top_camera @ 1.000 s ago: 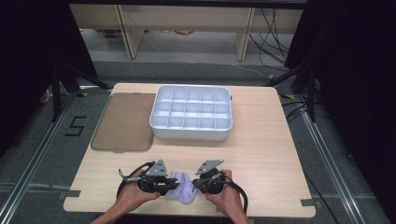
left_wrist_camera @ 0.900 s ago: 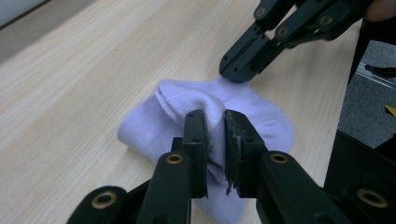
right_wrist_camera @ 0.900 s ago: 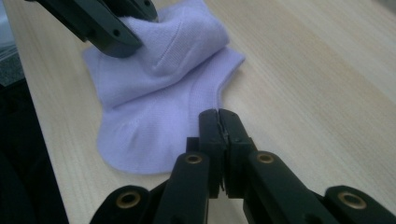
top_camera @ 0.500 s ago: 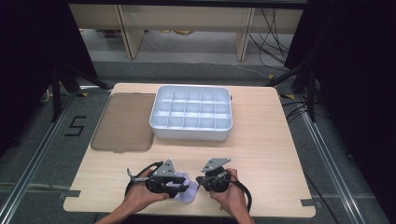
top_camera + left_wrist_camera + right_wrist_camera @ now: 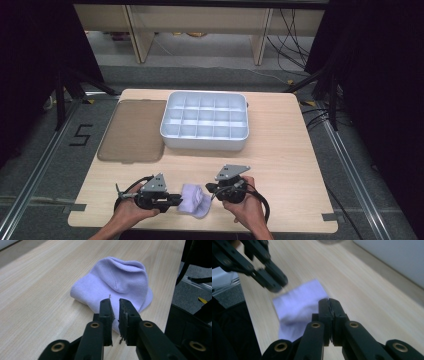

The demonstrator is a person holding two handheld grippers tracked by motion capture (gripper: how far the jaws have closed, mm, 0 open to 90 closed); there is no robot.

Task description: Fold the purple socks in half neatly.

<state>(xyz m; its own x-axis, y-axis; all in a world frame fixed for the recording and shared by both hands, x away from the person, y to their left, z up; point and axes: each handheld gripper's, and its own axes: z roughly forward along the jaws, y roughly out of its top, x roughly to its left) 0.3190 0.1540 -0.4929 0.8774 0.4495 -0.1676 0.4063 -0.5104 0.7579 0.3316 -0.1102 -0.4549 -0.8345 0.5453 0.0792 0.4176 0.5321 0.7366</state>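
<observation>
A small lavender knitted cloth (image 5: 196, 201), folded over like a sock, lies near the table's front edge between my two grippers. My left gripper (image 5: 178, 201) points at its left side; in the left gripper view (image 5: 115, 305) the jaws stand shut but for a thin slit, nothing in them, with the cloth (image 5: 117, 277) just beyond the tips. My right gripper (image 5: 212, 192) is at the cloth's right side. In the right gripper view (image 5: 329, 300) the jaws are pressed together and empty, the cloth (image 5: 297, 305) blurred just left of them and the left gripper's jaws farther off at upper left.
A white tray (image 5: 202, 145) of several empty compartments stands at the back middle of the wooden table (image 5: 285, 165). A flat brown lid (image 5: 132, 130) lies to its left. Dark floor and cables surround the table.
Both hands have shifted right along the front edge. The grippers have drawn slightly apart, and more of the lavender cloth lies uncovered between them.
</observation>
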